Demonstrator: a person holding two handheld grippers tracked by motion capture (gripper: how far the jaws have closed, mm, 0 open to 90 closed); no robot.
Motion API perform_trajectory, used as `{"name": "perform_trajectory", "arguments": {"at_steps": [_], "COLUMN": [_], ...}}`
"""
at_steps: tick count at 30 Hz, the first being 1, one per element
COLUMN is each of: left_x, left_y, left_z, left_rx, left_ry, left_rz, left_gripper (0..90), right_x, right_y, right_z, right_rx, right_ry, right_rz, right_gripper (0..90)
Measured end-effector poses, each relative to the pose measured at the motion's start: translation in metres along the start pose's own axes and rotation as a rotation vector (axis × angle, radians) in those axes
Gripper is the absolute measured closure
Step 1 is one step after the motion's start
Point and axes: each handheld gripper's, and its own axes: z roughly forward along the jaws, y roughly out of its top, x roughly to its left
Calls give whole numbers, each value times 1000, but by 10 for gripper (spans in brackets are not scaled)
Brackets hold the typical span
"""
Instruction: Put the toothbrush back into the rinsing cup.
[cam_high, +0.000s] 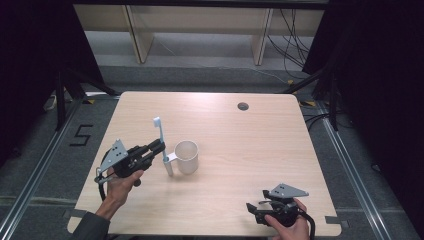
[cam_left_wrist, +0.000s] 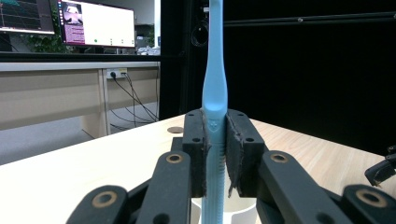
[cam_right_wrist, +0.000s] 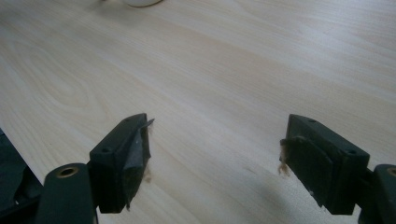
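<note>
Table evenly lit, glare at far edge — surroundings dark, pictures soft.

You can read one marking: a black numeral "5" on the grey floor left of the table.

Two black hand-held grippers, the left gripper and the right gripper, each carry a grey three-cornered plate and a black cable; brass-ringed pivots mark their jaw links; the left forearm wears a grey sleeve
</note>
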Motion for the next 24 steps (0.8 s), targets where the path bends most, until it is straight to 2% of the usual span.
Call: {"name": "perform_trajectory", "arguments": {"at_steps": [1, 2, 7, 8, 9, 18, 19, 24], "left_x": [0, 0, -1, -1, 0, 1, 2, 2], "left_y": [-3, -3, -9, -10, -11, -18, -20, -23], "left_z": [-1, -1, -1, -1, -1, -1, -1, -1], "left_rx": [-1, -1, 4, 5, 7, 31, 34, 46], "left_ry": [-7, -7, -11, -11, -11, -9, -6, -6], "left_rz": [1, 1, 2, -1, -2, -2, -3, 1], "left_gripper": [781, 781, 781, 781, 781, 781, 780, 780], "right_x": [-2, -1, -1, -2, 0, -1, 1, -1], "right_y": [0, 0, 0, 0, -1, 0, -1, 0], "right_z": [1, 2, 1, 2, 2, 2, 2, 2], "right_rx": [-5, -10, 0, -11, -4, -8, -2, -7], "right_ry": [2, 11, 1, 11, 9, 12, 9, 11], "right_rz": [-28, -13, -17, -22, -5, -21, 1, -16], "right_gripper": [233, 232, 233, 232, 232, 233, 233, 233]}}
